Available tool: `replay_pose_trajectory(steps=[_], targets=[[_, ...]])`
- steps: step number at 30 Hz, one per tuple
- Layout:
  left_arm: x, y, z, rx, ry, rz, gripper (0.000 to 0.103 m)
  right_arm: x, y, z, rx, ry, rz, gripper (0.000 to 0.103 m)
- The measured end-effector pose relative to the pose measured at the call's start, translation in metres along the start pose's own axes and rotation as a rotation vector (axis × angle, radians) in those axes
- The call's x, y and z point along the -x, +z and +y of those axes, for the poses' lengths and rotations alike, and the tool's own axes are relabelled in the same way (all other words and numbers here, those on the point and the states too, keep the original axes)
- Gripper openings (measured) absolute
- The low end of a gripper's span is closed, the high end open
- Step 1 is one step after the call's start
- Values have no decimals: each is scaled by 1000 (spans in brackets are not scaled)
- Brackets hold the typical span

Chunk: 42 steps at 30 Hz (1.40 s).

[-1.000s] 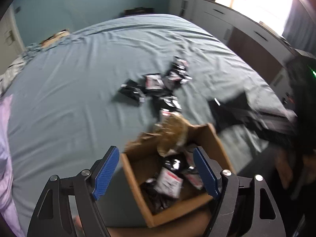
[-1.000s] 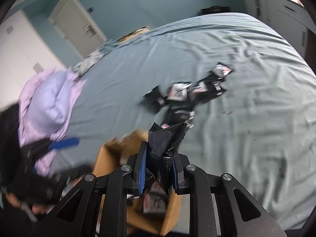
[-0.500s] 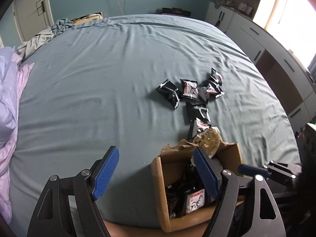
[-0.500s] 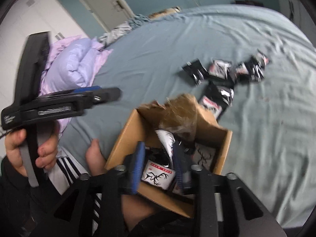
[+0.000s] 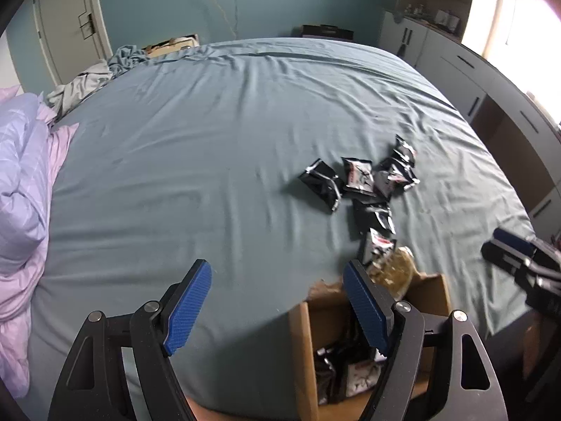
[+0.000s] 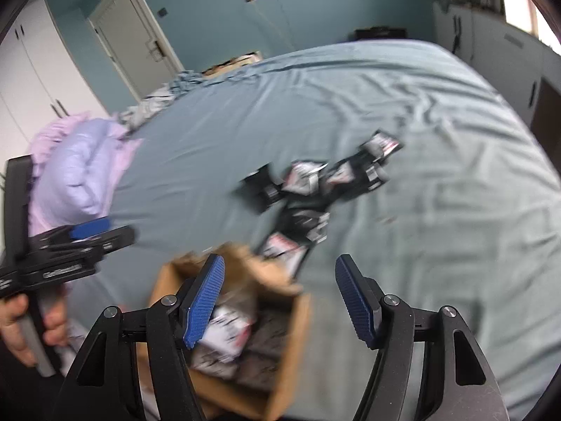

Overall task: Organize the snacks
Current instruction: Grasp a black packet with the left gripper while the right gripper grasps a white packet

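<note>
Right wrist view shows the right claw [image 6: 277,298] with its blue ribbed pads apart and still spreading, nothing between them, poised over the near edge of the bed [image 6: 438,140]. Just below its left pad sits the cardboard box [image 6: 280,333], already holding several packets. The remaining snack packets [image 6: 315,189] lie in a loose cluster on the sheet beyond the box, some overlapping, the nearest one touching or nearly touching the box's far rim.

From the left wrist view, the left claw [image 5: 277,305] hangs wide open and empty over bare sheet, beside the box [image 5: 305,351]. A crumpled brownish wrapper [image 5: 392,273] sits at the box's far corner.

Risks, as I judge them: the packets are glossy, flat foil pouches, black with white and red print, so a pinch on a slick face could slip, and where they overlap a claw may lift two or drag a neighbour. The sheet is soft and wrinkled, so pads pressed down could catch fabric with the packet. The box is light, thin-walled cardboard resting at the mattress edge; a knock from either claw could tip it off. Motion blur in the right view leaves the finer detail unclear.
</note>
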State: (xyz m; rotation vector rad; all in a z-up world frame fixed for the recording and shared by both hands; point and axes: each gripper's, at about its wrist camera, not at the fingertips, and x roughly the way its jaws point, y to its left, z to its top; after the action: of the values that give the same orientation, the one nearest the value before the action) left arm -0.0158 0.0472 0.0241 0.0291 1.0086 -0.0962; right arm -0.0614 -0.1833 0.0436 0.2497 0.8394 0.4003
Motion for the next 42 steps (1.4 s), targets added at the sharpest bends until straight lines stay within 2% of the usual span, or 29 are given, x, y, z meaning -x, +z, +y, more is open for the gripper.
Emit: replay_pose_trajectory(steps=[5,8,13,17,26,29,37,39,40,41,42], targets=[[-18,13,1,-10,21,22,78,-21,14,-7,2,-111,19,65],[-30,20,1,-24,27,38,78,-43,22,-12,-31,-113,63,65],[-47,29,7,-7,21,69,78,-82,38,-13,-30,-165,127,65],[-63,36,9,1,7,107,78,-107,55,-18,-42,-168,146,65],[-101,50,6,-32,37,164,78,-181,81,-24,-44,-175,215,65],[-105,54,5,-16,25,163,78,-191,92,-24,-68,-135,189,65],[-117,59,-4,-41,24,181,78,-217,98,0,29,-110,184,65],[-118,60,-7,-55,32,177,78,-224,98,6,66,-132,181,65],[-119,60,-9,-64,40,174,78,-227,98,7,84,-139,174,54],[-119,60,-9,-67,43,173,78,-228,98,8,99,-151,172,36],[-119,60,-10,-68,42,172,78,-230,99,9,109,-147,174,36]])
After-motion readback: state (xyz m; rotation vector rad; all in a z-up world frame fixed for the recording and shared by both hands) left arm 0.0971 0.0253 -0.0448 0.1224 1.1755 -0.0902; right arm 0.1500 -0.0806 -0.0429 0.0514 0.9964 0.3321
